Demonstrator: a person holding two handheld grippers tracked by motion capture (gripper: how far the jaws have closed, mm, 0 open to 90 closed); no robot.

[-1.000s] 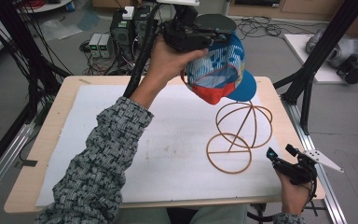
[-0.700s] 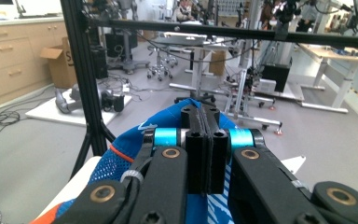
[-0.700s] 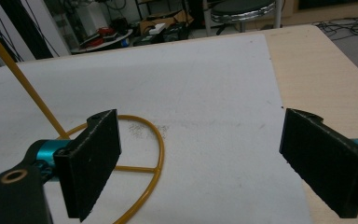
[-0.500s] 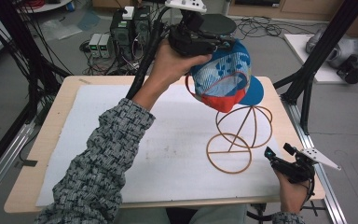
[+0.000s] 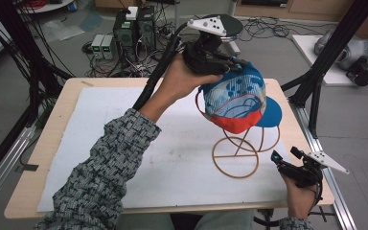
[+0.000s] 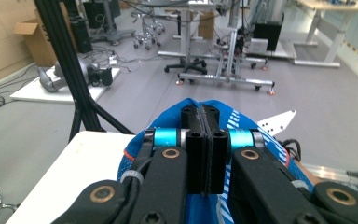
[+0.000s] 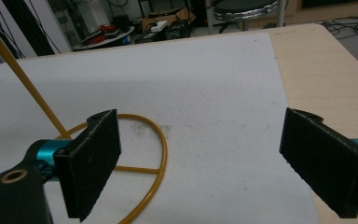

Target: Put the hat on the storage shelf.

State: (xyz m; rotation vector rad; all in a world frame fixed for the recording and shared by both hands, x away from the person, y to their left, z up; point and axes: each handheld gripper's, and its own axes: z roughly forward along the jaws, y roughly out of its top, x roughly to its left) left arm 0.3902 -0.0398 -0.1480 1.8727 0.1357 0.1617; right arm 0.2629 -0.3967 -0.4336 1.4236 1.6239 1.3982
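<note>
Blue, white and red fabric marks the baseball cap (image 5: 237, 98), which we see raised above the wire hat stand (image 5: 237, 153) at about 3 o'clock on the counter (image 5: 52, 139). Our left gripper (image 5: 227, 67) has its jaws clenched on the cap's crown; the left gripper view shows the two jaws pressed together with blue cloth (image 6: 168, 121) beneath them. Our right gripper (image 5: 285, 155) rests near the counter's edge at 4 o'clock, jaws released and spread wide, framing the stand's gold base ring (image 7: 140, 163) on the white mat (image 7: 205, 102). We judge the work as roughly midway: the cap is gripped and held over the stand's domed top, just touching or barely clear of it; which of the two we cannot tell. Seating it fully on the dome and letting go remain.
</note>
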